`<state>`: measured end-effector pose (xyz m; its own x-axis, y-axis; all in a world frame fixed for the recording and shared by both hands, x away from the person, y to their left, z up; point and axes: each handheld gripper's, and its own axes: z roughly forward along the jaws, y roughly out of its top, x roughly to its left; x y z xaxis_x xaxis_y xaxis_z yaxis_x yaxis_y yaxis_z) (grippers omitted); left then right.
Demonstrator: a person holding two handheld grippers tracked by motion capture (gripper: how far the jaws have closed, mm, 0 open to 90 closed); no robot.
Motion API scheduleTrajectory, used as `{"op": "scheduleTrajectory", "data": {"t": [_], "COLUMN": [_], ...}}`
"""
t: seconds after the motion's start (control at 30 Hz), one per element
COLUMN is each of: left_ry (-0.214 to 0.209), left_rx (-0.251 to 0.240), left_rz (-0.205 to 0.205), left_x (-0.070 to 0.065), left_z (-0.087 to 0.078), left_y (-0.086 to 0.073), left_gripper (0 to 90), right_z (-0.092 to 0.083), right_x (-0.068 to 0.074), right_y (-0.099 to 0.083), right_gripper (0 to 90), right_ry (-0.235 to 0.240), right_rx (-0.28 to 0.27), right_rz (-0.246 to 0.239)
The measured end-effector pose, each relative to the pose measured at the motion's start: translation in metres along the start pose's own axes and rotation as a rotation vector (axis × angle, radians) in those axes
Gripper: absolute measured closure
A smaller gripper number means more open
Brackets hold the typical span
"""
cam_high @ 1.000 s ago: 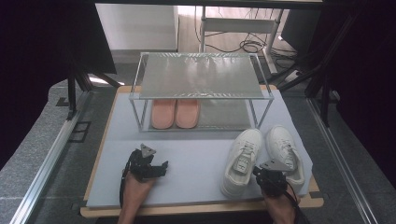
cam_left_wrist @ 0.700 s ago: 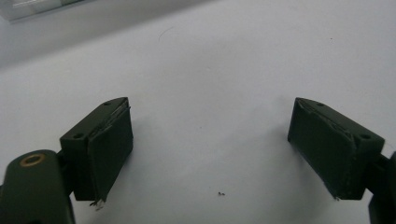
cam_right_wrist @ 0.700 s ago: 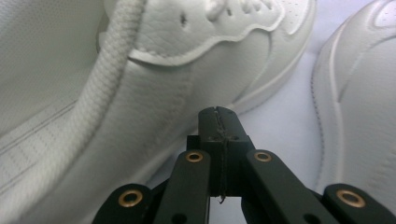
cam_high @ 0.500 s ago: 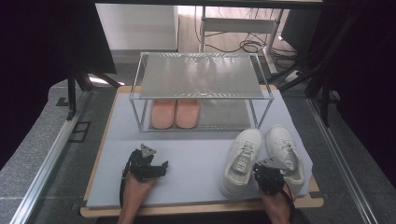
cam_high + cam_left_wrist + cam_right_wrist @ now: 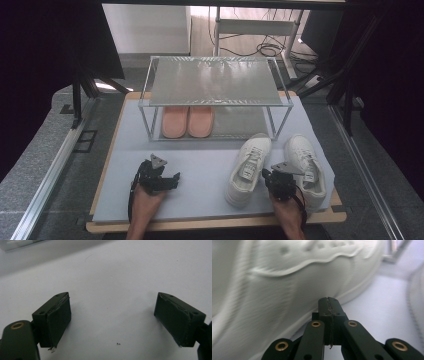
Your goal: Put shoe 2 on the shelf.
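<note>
High view looks down on a pale mat (image 5: 200, 175) laid over a wooden table (image 5: 107, 155), with a two-tier wire shoe rack (image 5: 215, 95) standing at the far end and a pair of pink slippers (image 5: 187, 121) side by side on its lower shelf, toward the left. Two white sneakers lie on the mat in front of the rack's right half: the left sneaker (image 5: 248, 167) angled with its toe toward the rack, the right sneaker (image 5: 304, 165) just beside it near the mat's right edge. The right gripper (image 5: 278, 181) sits between the two sneakers at their heel ends; in the right gripper view its jaws are pressed fully together with nothing between them, the tip (image 5: 328, 303) close against the side of the left sneaker (image 5: 274, 285), just above the sole edge, though contact cannot be told. The left gripper (image 5: 159, 177) rests well apart on the bare mat at the left, and the left gripper view shows its jaws spread wide over empty mat (image 5: 112, 285), holding nothing
</note>
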<state>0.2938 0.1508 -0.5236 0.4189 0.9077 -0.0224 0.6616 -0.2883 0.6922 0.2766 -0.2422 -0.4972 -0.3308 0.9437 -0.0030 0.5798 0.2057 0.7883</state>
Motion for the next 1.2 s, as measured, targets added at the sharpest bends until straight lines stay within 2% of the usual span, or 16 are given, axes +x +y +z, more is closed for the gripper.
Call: {"op": "scheduleTrajectory", "data": {"t": [0.1,0.27,0.47,0.7,0.8,0.87,0.93,1.03,1.1,1.2], "left_ry": [0.0,0.0,0.0,0.0,0.0,0.0,0.0,0.0,0.0,0.0], "left_rx": [0.0,0.0,0.0,0.0,0.0,0.0,0.0,0.0,0.0,0.0], "left_rz": [0.0,0.0,0.0,0.0,0.0,0.0,0.0,0.0,0.0,0.0], "left_x": [0.0,0.0,0.0,0.0,0.0,0.0,0.0,0.0,0.0,0.0], "left_z": [0.0,0.0,0.0,0.0,0.0,0.0,0.0,0.0,0.0,0.0], "left_y": [0.0,0.0,0.0,0.0,0.0,0.0,0.0,0.0,0.0,0.0], "left_gripper": [14.3,14.3,14.3,14.3,14.3,14.3,14.3,14.3,14.3,14.3], "right_z": [0.006,0.011,0.013,0.019,0.019,0.018,0.017,0.02,0.025,0.035], "right_x": [-0.001,0.0,-0.002,0.01,0.01,0.008,0.005,-0.005,-0.007,-0.009], "right_y": [0.004,0.008,0.008,0.01,0.011,0.011,0.013,0.018,0.022,0.025], "right_gripper": [90.0,90.0,90.0,90.0,90.0,90.0,90.0,90.0,90.0,90.0], "right_ry": [-0.043,-0.049,0.012,0.096,0.104,0.092,0.039,0.002,-0.023,-0.018], "right_rx": [0.009,0.005,-0.015,-0.024,-0.014,-0.016,-0.018,-0.009,-0.009,0.006], "right_rz": [0.023,0.024,0.026,-0.023,-0.02,-0.008,-0.006,0.03,0.033,0.035]}}
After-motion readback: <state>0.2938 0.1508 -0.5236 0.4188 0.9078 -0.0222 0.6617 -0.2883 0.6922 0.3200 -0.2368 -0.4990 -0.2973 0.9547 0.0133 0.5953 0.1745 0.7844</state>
